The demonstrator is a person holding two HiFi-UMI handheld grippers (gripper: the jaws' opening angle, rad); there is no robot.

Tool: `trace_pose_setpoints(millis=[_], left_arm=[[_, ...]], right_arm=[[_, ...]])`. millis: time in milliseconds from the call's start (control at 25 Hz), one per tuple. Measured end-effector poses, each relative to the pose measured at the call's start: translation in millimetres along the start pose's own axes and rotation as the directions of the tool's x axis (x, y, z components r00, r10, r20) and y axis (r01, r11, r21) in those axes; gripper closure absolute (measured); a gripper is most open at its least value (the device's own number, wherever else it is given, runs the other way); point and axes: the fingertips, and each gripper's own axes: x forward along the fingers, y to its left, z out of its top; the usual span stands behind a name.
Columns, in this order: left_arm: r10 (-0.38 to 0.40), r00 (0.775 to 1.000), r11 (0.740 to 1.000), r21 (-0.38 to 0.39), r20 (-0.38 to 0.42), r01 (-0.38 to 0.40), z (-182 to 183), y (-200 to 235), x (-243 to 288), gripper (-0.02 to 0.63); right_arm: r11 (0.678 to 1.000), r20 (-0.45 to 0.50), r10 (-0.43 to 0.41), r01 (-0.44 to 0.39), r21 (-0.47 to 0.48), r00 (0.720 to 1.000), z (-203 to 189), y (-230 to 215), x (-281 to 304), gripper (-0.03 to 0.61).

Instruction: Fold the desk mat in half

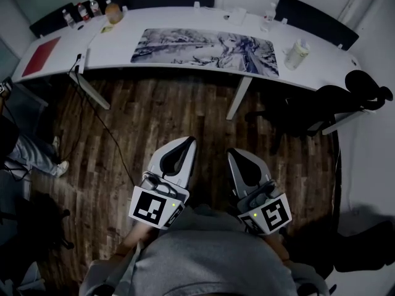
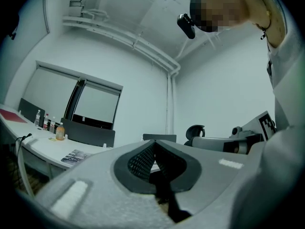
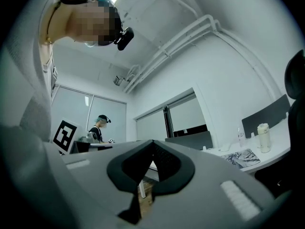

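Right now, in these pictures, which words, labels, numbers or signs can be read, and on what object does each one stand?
No text can be read anywhere.
The desk mat: a printed picture, no legible words.
The bottles at far left: labels too small to read.
The left gripper and right gripper: their cubes show square marker patterns, no letters.

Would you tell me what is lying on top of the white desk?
On the desk the printed desk mat lies flat, unfolded, with bottles and a red sheet at left, a white bottle at right. What the mat covers cannot be seen.
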Motion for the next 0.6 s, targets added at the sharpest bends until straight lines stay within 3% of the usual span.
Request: trace_pose_setpoints(millis=[160, 360, 600], left_arm=[[0.001, 1.000, 1.000, 0.003, -0.020, -0.001, -4, 2, 14, 0.615], [-0.011, 1.000, 1.000, -0.024, 0.028, 0.012, 8, 10, 25, 0.615], [-0.019, 1.000, 1.000, -0.006, 0.000, 0.019, 2, 10, 36, 0.615]], right_arm=[[1.000, -0.010, 0.015, -0.014, 0.013, 1.000, -5, -11, 8, 0.577], [1.000, -0.010, 0.025, -0.025, -0.001, 1.000, -1, -14, 19, 0.577], [1.000, -0.018, 0.026, -0.026, 0.002, 1.000, -1, -25, 22, 0.577]])
